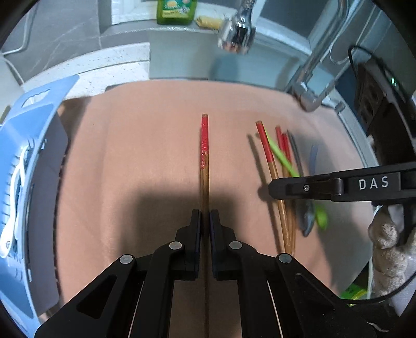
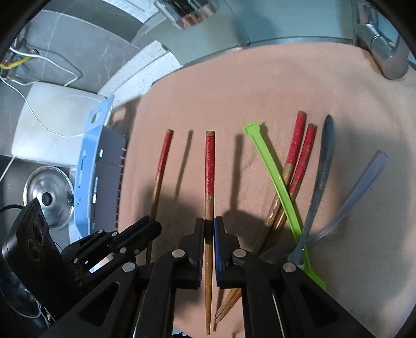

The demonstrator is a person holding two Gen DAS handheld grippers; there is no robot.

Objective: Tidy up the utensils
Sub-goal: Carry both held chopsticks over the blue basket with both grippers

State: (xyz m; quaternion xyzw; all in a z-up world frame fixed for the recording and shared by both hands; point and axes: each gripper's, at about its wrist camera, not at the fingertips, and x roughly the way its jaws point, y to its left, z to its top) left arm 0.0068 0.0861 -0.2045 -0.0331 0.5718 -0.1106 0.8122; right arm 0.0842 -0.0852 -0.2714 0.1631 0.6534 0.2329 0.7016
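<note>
**Held items.** Left gripper [image 1: 205, 221]: jaws clamped on one chopstick [image 1: 205, 156], red end forward, lifted off the cloth [image 1: 130, 156]. Right gripper [image 2: 208, 228]: jaws clamped on a second chopstick [image 2: 209, 182], also raised, its shadow falling beside it.

**Remaining items.** Pile on the cloth to the right: two crossed chopsticks [image 2: 293, 166], green spoon [image 2: 275, 182], grey spoon [image 2: 325, 161], clear spoon [image 2: 358, 182]. Blue rack [image 2: 88, 169] at the cloth's left edge, probably the destination.

**Risks.**
- Each stick is pinched at one narrow point on a tapered shaft; it may pivot or slip out on a quick turn.
- The long free ends could strike the faucet [image 1: 312, 78] or the rack's rim on the way over.
- The two grippers sit close together; the sticks may collide.

**View differences.** The right view alone shows both held sticks, the left gripper's side, the pot lid [image 2: 48, 197] and the whole pile. The left view alone shows the soap bottle [image 1: 176, 10] and a gloved hand [image 1: 390, 247], with the right gripper covering the pile.
</note>
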